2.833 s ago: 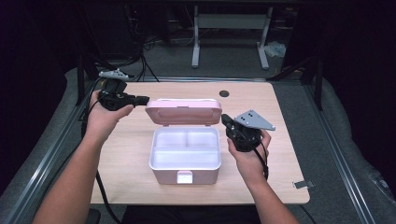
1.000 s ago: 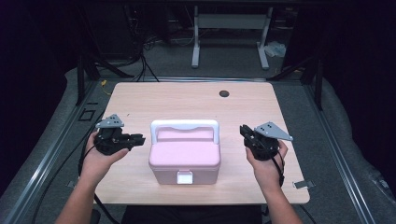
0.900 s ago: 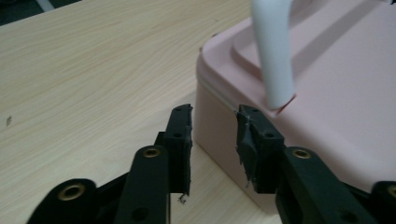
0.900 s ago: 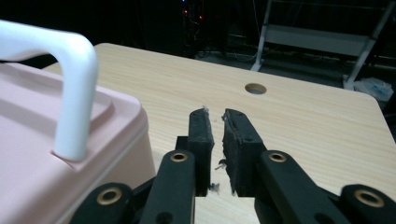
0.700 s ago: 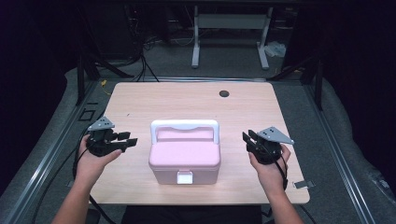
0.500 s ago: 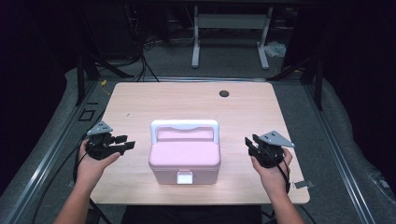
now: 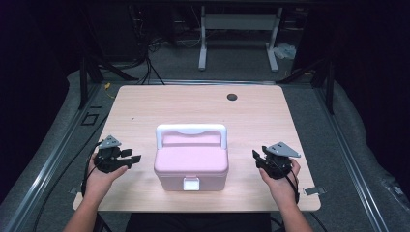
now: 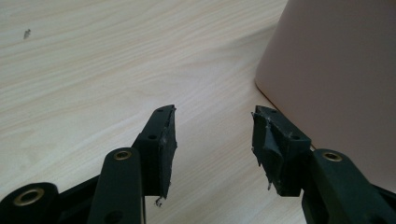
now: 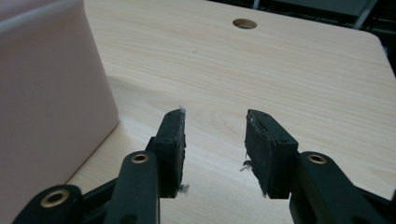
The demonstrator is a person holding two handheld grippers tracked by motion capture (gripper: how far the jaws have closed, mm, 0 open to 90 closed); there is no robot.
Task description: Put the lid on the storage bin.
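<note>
A closed pink lunch box (image 7: 191, 164) with a white handle (image 7: 191, 129) folded flat sits near the worktop's (image 7: 193, 101) front edge, midway between both side edges. The left tongs (image 7: 131, 158) and right tongs (image 7: 257, 157), jaws just opened and empty, flank it. Likely light, rigid, smooth plastic; best gripped by the handle or front latch (image 7: 191, 183).

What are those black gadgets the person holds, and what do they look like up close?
Each is a handheld gripper: the left gripper and right gripper are black, with a grey three-cornered plate on top, a trailing black cable, brass-coloured pivot rivets and frayed black pads. Forearms are bare.
</note>
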